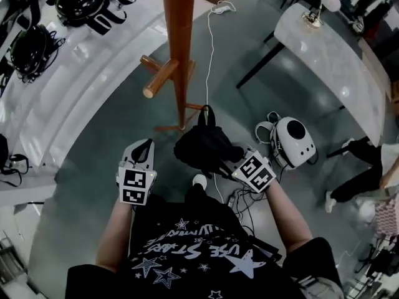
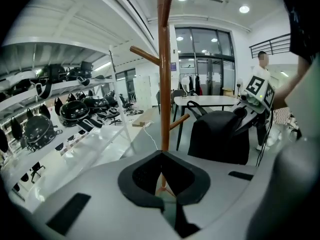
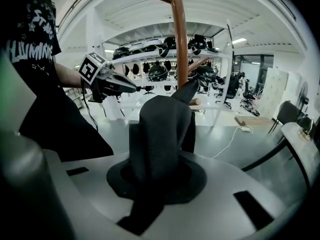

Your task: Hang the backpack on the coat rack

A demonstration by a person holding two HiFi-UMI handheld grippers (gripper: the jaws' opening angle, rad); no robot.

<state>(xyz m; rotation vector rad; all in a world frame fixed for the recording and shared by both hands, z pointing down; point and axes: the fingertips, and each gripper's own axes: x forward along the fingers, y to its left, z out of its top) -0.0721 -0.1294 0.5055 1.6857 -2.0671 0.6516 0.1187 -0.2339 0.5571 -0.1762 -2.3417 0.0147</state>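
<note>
Room: grey floor (image 1: 87, 198), white shelves (image 1: 43, 104) of dark helmets on one side, a pale table (image 1: 330, 55) on the other.
Right gripper (image 3: 160, 176): clamped on a fold of the black backpack (image 3: 162, 129), which bunches up in front of the jaws.
Left gripper (image 2: 161, 156): jaws together with nothing between them, pointing at the coat rack (image 2: 163, 74).
Backpack's place: off the floor, just in front of the person and near the lower part of the rack's pole. It is on no peg (image 1: 163, 75) yet.
Step in hand: bringing the bag up to the rack, as I judge it.
Next move: probably lift the bag so its top loop (image 1: 206, 114) can drop over a peg. The free gripper could hold that loop open first.
Head view alone: how bag, pole and both grippers lie together from above — plus a white cable (image 1: 209, 55) trailing across the floor.
Gripper views alone: the grip itself. The left gripper view also shows the rack side-on, with a peg above the bag's level.
</note>
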